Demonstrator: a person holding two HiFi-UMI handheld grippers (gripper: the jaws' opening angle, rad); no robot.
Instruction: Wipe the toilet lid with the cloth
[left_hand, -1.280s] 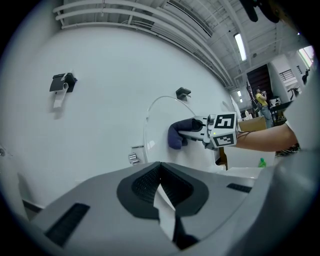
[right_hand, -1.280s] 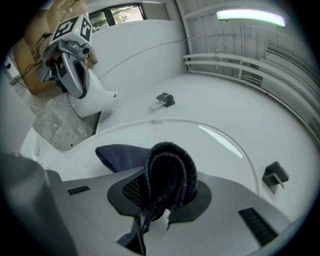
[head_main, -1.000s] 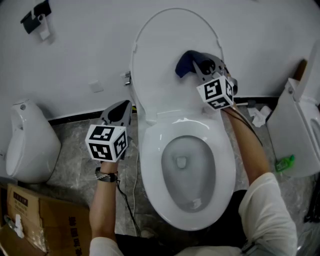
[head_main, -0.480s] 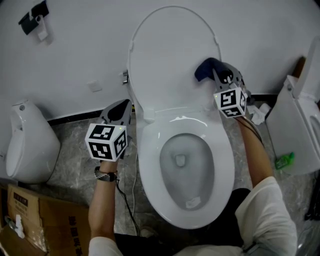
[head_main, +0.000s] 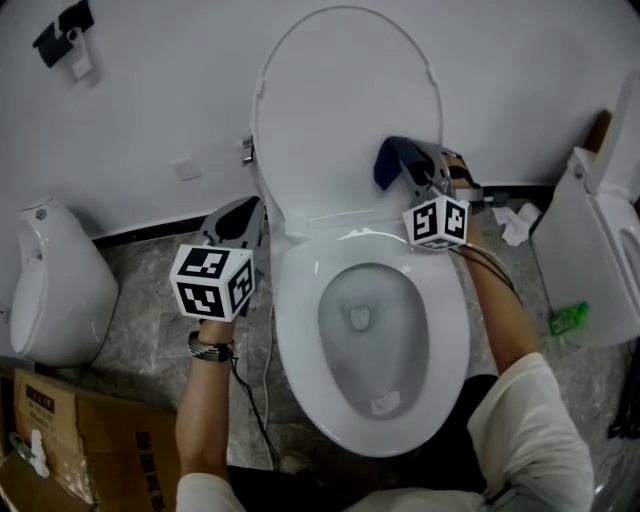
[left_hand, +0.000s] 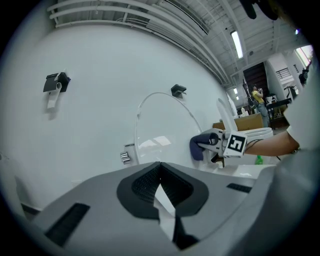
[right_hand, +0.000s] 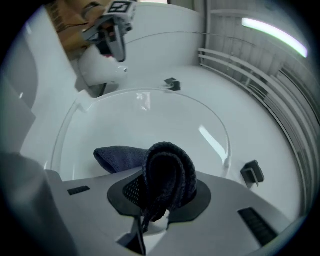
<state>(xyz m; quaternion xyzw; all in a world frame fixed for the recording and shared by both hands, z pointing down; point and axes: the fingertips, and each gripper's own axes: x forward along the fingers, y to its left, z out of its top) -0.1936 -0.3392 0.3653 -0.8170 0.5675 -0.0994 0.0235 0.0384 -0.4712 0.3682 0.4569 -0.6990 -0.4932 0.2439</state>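
The white toilet lid stands raised against the wall above the open bowl. My right gripper is shut on a folded dark blue cloth, which presses on the lid's lower right part. In the right gripper view the cloth bulges out between the jaws in front of the lid. My left gripper hangs left of the toilet, shut and empty, its pads meeting. From there the lid and the cloth show ahead.
A small white urinal stands at the left and a cardboard box lies at the lower left. Another white fixture is at the right, with crumpled paper beside it. A cable runs along the floor by the bowl.
My right gripper with the cloth swept to the right across the lid, then came down and slightly left to the lid's lower right. The left gripper stayed still.
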